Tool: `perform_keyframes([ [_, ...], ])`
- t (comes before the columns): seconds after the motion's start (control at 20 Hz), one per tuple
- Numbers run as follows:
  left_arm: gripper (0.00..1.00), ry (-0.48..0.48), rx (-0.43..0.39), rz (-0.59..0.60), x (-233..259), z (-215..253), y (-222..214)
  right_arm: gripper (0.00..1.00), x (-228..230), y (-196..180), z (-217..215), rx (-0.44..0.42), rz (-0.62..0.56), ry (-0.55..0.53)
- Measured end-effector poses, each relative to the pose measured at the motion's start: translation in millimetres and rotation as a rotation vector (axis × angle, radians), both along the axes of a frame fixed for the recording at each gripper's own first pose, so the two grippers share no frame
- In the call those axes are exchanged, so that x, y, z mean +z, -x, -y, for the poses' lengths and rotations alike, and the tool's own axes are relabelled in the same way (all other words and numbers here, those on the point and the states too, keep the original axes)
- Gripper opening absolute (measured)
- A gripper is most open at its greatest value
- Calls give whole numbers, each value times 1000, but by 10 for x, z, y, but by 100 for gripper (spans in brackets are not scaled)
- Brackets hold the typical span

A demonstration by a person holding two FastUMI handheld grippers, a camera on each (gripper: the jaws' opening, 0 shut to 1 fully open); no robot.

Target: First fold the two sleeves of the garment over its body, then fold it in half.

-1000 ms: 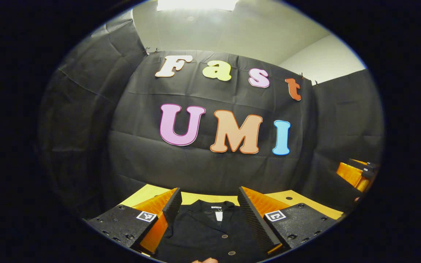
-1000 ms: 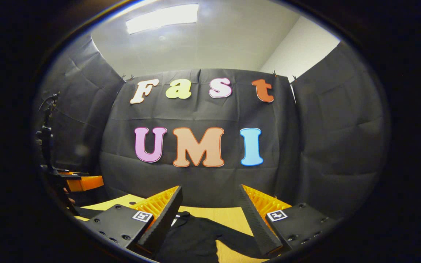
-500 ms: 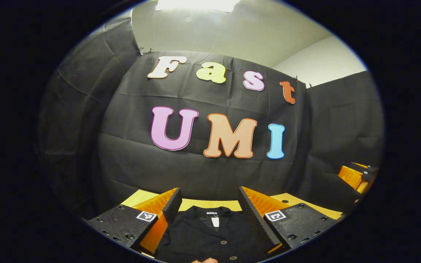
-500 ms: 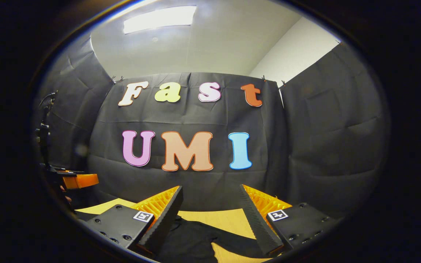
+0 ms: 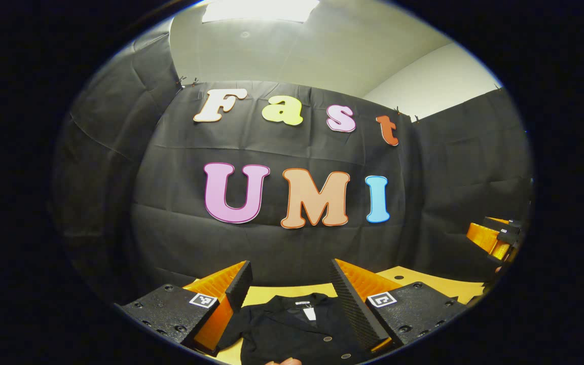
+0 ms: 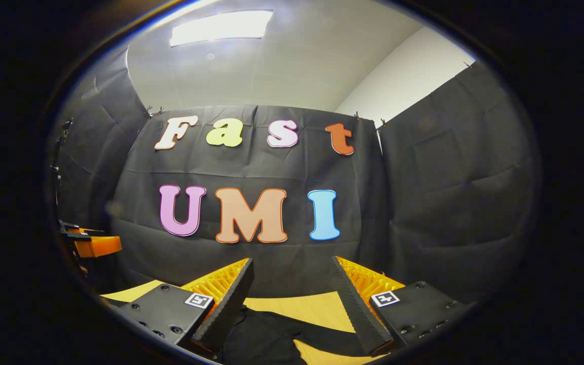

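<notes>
A black button-up shirt (image 5: 297,332) lies flat on the yellow table (image 5: 424,285), collar toward the booth wall, with two buttons showing. My left gripper (image 5: 289,269) hovers above its collar end, open, with nothing between the fingers. In the right gripper view the shirt's dark cloth (image 6: 264,334) lies low between the fingers, and a sleeve (image 6: 325,332) stretches off to the right over the table (image 6: 312,308). My right gripper (image 6: 291,263) is open above it and holds nothing.
The right gripper (image 5: 495,237) shows at the far right edge of the left gripper view. The left gripper (image 6: 92,246) shows at the left edge of the right gripper view. A fingertip (image 5: 284,361) peeks in at the bottom. Black cloth walls close the booth.
Both views have tilted up and swung a little to the right, so the shirt sits lower in each and bare table now shows beside its left edge. Both grippers stayed open.
</notes>
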State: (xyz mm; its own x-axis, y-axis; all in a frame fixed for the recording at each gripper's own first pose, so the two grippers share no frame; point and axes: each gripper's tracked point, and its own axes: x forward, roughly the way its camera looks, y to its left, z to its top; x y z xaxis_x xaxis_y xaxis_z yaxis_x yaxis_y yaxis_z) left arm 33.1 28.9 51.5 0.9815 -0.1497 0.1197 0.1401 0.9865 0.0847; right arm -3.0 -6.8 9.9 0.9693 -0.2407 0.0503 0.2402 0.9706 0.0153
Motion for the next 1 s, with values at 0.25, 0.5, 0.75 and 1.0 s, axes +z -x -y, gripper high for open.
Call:
perform_keyframes([
  [0.25, 92, 4, 9, -13, -61, -177, 88, 97, 52, 42, -106, -10, 15, 9],
  [0.5, 92, 12, 9, -30, -113, -286, 178, 97, -6, 126, -195, -21, 4, 20],
  [0.75, 92, 18, 16, -26, -90, -377, 258, 97, 3, 197, -269, -15, 7, 24],
  [1.0, 92, 24, 43, -13, -48, -497, 370, 97, 13, 187, -396, 22, 4, 39],
])
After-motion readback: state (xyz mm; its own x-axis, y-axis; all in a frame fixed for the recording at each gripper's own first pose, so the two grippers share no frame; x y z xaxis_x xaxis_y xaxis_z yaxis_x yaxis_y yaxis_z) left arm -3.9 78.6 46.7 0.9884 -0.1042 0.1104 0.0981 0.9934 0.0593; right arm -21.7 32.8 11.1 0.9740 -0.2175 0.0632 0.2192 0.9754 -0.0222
